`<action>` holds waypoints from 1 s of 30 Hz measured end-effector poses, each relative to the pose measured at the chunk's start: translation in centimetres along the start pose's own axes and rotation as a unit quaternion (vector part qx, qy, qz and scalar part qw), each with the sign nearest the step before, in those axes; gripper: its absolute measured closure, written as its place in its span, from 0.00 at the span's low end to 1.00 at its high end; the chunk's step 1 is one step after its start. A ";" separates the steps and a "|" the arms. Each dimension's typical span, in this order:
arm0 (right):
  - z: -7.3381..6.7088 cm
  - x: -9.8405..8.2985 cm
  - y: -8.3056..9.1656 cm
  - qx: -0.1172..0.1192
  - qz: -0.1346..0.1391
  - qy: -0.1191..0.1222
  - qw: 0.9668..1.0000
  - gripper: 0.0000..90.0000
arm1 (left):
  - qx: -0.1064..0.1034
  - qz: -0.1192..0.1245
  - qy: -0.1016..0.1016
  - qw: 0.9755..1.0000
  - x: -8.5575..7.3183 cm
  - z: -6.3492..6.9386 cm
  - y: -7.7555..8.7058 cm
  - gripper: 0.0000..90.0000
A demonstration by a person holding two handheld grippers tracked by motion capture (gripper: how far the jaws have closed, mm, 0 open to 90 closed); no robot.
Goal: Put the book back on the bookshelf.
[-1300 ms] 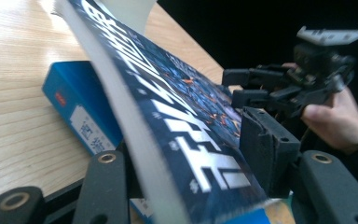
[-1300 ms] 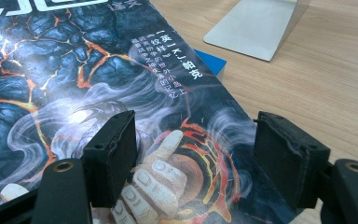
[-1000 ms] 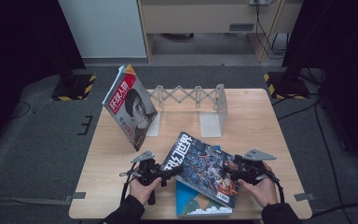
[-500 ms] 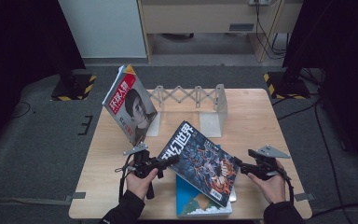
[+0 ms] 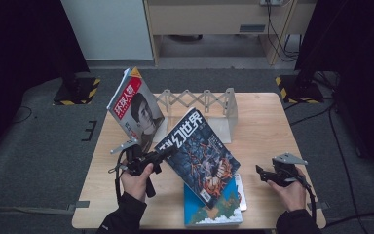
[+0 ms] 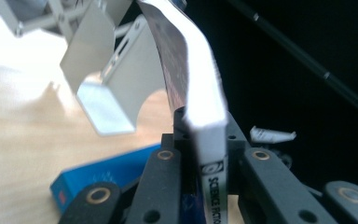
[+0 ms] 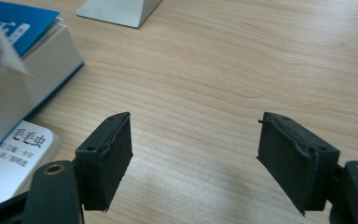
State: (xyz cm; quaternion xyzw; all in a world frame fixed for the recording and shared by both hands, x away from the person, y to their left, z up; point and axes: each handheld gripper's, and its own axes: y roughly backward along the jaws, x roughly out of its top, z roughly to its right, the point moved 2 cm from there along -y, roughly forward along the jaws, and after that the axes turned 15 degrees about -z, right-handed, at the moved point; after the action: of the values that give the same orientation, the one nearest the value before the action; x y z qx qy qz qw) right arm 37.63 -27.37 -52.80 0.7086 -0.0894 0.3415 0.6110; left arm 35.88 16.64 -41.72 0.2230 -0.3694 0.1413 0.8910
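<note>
My left gripper [image 5: 162,153] is shut on the left edge of a dark science-fiction magazine [image 5: 199,151], which hangs tilted above the table. Its jaws have just been closing with the magazine between them. In the left gripper view the magazine's white spine [image 6: 209,121] stands pinched between the black jaws of the left gripper [image 6: 205,158]. Near the right front of the table my right gripper [image 5: 259,172] is open and holds nothing, and its jaws have just been opening. The right gripper [image 7: 196,154] has bare wood between its pads.
A blue book [image 5: 214,209] lies on a white one [image 5: 242,192] at the front edge, below the lifted magazine. A red-covered magazine [image 5: 136,109] leans in the grey accordion book rack [image 5: 199,100] at the back. The wooden table [image 5: 268,126] is bare at the right.
The left gripper has raised the magazine off the stack, so it now tilts up. The right gripper has let go of its right edge and drawn away to the right.
</note>
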 end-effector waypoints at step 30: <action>0.0 -0.6 -1.2 -0.009 -0.053 0.018 0.998 0.23 | 0.134 0.091 -0.092 0.982 6.6 1.0 6.2 0.91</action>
State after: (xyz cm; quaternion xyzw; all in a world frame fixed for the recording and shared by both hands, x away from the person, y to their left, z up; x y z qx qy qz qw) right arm 37.82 -27.29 -54.16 0.7002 -0.0435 0.3204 0.6366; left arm 37.24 22.05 -34.56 0.3174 -0.4467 0.2491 0.7985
